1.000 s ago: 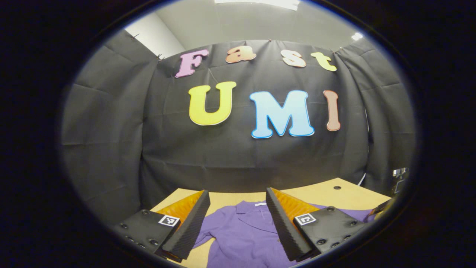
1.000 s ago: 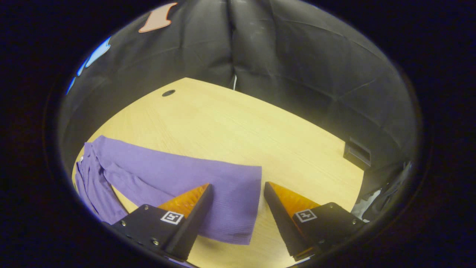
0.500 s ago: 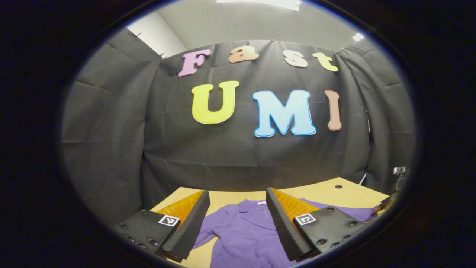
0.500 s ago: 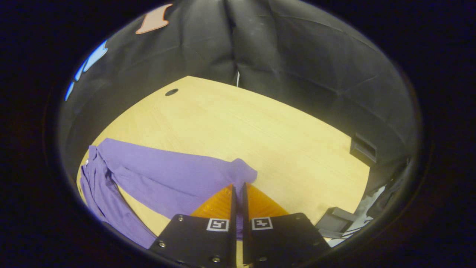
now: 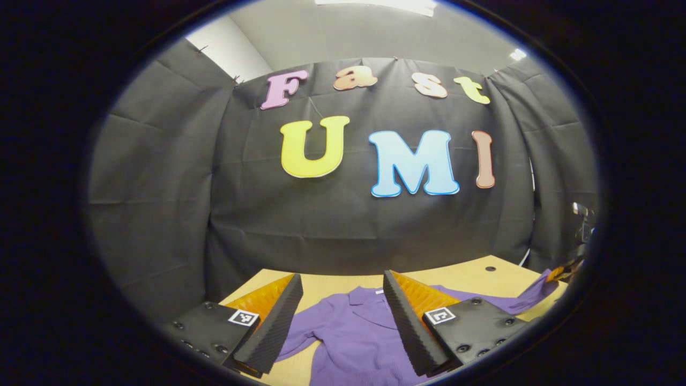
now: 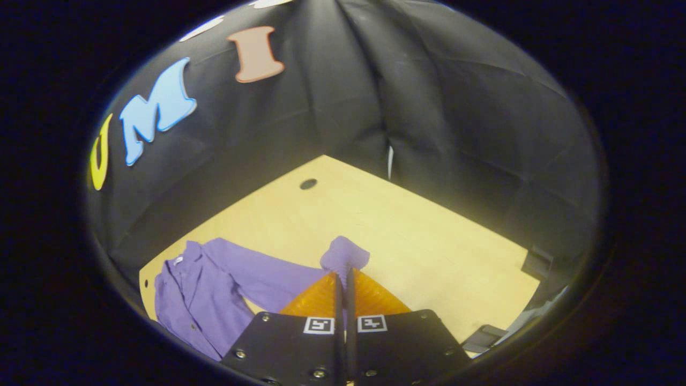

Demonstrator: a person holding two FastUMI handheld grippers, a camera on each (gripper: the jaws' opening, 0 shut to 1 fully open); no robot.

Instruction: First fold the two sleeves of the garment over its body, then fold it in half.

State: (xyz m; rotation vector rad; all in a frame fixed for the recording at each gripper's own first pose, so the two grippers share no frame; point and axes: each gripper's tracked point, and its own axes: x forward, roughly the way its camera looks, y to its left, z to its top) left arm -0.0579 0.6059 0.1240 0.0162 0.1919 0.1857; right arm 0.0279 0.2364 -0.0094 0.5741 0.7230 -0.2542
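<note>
Right gripper (image 6: pixel 344 276) jaws clamp the purple garment's (image 6: pixel 198 292) sleeve cuff (image 6: pixel 344 256) above the tabletop (image 6: pixel 429 257); left gripper (image 5: pixel 343 303) jaws stand apart.

Each claw (image 5: pixel 343 313) has black screwed mounts bearing square markers.

Right claw (image 6: pixel 343 276) went from wide open to clamped on the sleeve (image 6: pixel 343 256), then lifted its cuff off the tabletop (image 6: pixel 429 252).

A purple collared garment (image 6: pixel 193 289) lies open on the wooden surface (image 6: pixel 429 252), one sleeve (image 6: pixel 343 256) lifted at its cuff.
</note>
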